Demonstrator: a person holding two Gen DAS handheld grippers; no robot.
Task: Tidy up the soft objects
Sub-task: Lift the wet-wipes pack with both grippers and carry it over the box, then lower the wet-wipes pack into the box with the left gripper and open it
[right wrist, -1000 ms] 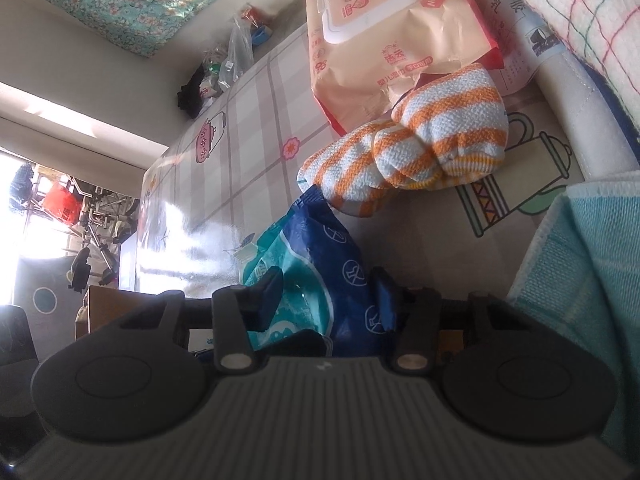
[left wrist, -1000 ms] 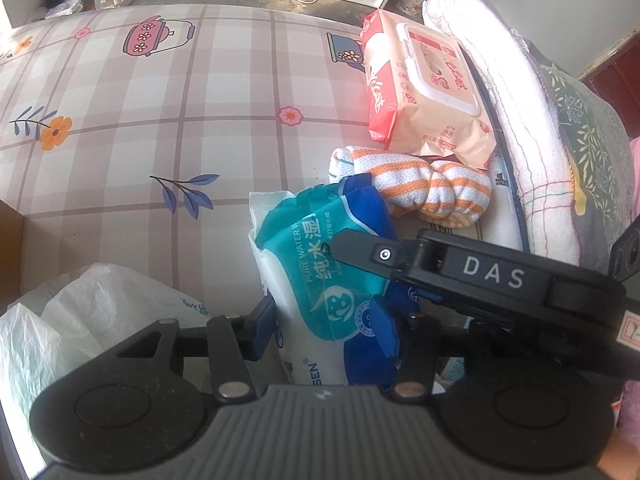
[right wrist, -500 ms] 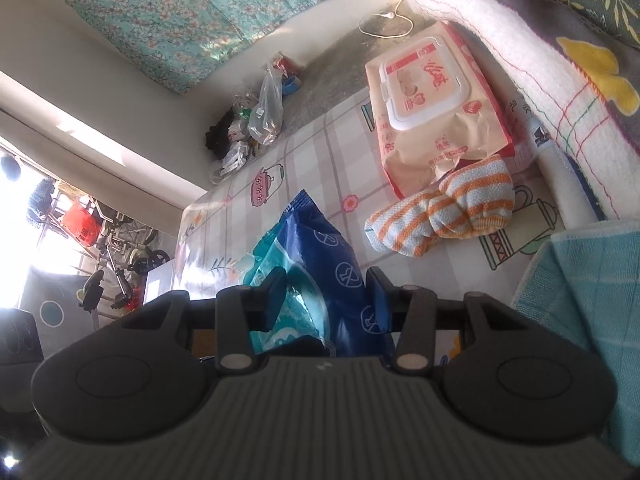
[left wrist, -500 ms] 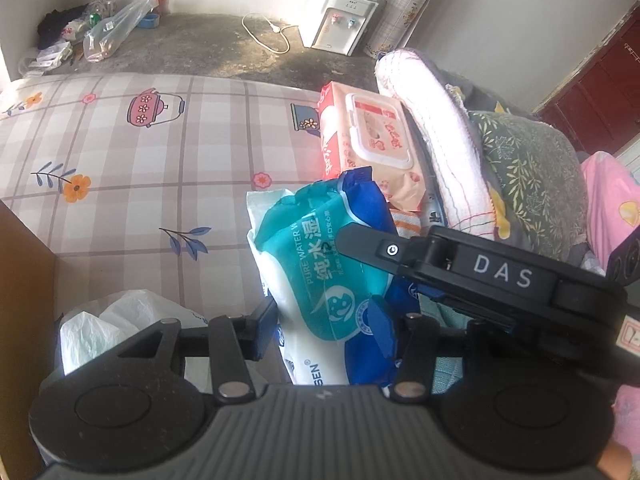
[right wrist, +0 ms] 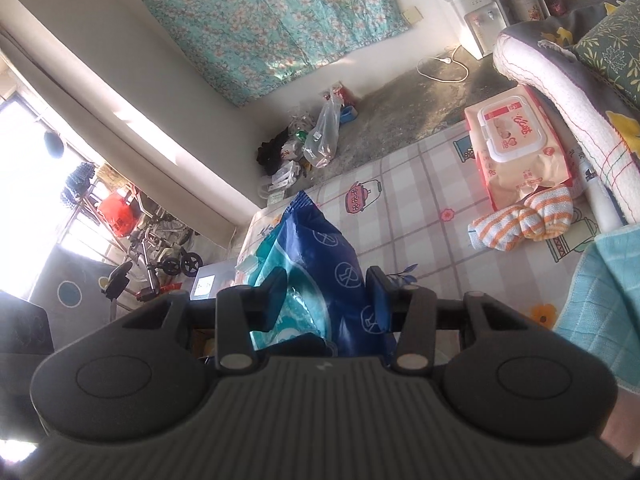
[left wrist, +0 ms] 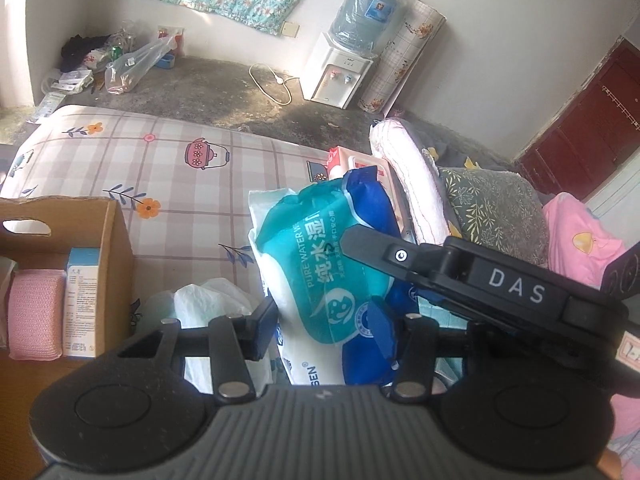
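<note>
A blue and teal wet-wipes pack (left wrist: 320,280) is held up above the bed between both grippers. My left gripper (left wrist: 324,316) is shut on its lower end. My right gripper (right wrist: 326,296) is shut on the same pack (right wrist: 316,272), and its body crosses the left wrist view (left wrist: 480,276). A pink wet-wipes pack (right wrist: 516,144) and an orange-striped sock (right wrist: 524,220) lie on the checked sheet (right wrist: 400,208). A cardboard box (left wrist: 116,248) at the left holds a pink cloth (left wrist: 36,312) and a small carton (left wrist: 82,300).
A white plastic bag (left wrist: 208,304) lies beside the box. A rolled white blanket (left wrist: 412,184), a leaf-print pillow (left wrist: 492,208) and pink bedding (left wrist: 580,240) lie at the right. A teal towel (right wrist: 600,300) lies near the right gripper. A water dispenser (left wrist: 340,72) stands on the floor.
Both grippers have lifted the blue wipes pack up off the bed and drawn back. The cardboard box has come into the left wrist view; the sock and pink pack look farther away.
</note>
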